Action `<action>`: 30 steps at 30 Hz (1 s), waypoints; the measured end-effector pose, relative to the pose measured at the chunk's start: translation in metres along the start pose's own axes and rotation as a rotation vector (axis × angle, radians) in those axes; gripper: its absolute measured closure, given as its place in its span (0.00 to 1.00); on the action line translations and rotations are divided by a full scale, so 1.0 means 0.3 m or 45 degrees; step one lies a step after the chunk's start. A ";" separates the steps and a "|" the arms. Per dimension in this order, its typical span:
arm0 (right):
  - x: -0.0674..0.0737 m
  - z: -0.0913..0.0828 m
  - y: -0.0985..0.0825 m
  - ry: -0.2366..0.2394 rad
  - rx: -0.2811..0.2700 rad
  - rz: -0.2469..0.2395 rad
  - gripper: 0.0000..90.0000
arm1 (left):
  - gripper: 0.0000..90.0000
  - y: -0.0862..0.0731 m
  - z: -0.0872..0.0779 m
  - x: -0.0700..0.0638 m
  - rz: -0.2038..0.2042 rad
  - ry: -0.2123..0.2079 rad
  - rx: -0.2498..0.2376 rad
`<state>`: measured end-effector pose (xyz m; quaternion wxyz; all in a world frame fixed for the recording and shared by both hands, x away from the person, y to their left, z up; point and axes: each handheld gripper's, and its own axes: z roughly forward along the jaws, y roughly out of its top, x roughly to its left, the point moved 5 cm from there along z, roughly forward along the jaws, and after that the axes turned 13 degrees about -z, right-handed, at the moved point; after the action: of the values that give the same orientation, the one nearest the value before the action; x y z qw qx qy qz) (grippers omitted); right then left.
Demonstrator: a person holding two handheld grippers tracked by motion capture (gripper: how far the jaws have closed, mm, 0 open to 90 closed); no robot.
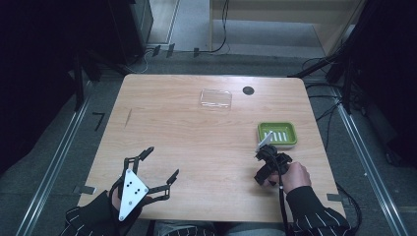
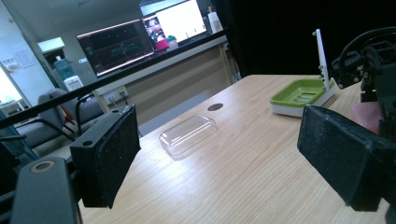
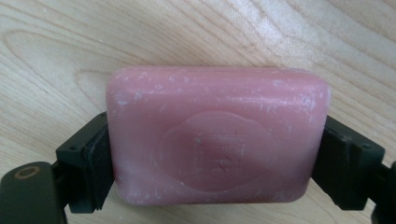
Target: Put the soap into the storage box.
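The right gripper (image 1: 268, 160) has its jaws clamped on the two short ends of a pink bar of soap (image 3: 217, 135), which lies flat on the table (image 1: 196, 147) near its right front part, just in front of the green soap dish (image 1: 278, 133). The bar looks solid and fairly dense for its size, stiff enough to take a firm squeeze, but its waxy, scuffed faces and rounded corners could let it slide out if the pads sit too near an edge; the grip across the ends, low and centred on the sides, seems the safest hold. Too hard a pinch would likely dent it. The left gripper (image 1: 160, 169) hovers over the front left of the table with its jaws wide apart and nothing between them. A clear plastic lid (image 1: 216, 98) lies well apart toward the far edge, near a dark round hole (image 1: 248, 90). The dish stands close to the right edge, so a lift should go up first and then a short way forward; the broad middle of the table is bare wood.
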<state>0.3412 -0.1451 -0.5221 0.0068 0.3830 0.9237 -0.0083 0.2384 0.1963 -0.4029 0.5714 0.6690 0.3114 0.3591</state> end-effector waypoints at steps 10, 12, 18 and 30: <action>-0.010 -0.020 -0.011 -0.014 0.010 -0.007 0.15 | 0.15 0.000 0.000 0.000 -0.001 0.002 -0.002; -0.014 -0.029 -0.014 -0.017 0.005 -0.001 0.15 | 0.15 0.000 0.000 0.000 -0.001 0.002 -0.002; -0.027 -0.037 -0.024 -0.024 0.008 0.002 0.15 | 0.15 0.001 0.001 -0.001 0.000 0.001 0.000; -0.055 -0.052 -0.042 -0.037 0.007 0.002 0.15 | 0.15 0.001 0.003 -0.004 -0.002 0.000 0.000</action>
<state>0.3438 -0.1655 -0.5060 0.0194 0.3837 0.9231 -0.0166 0.2385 0.1949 -0.4028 0.5719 0.6687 0.3119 0.3585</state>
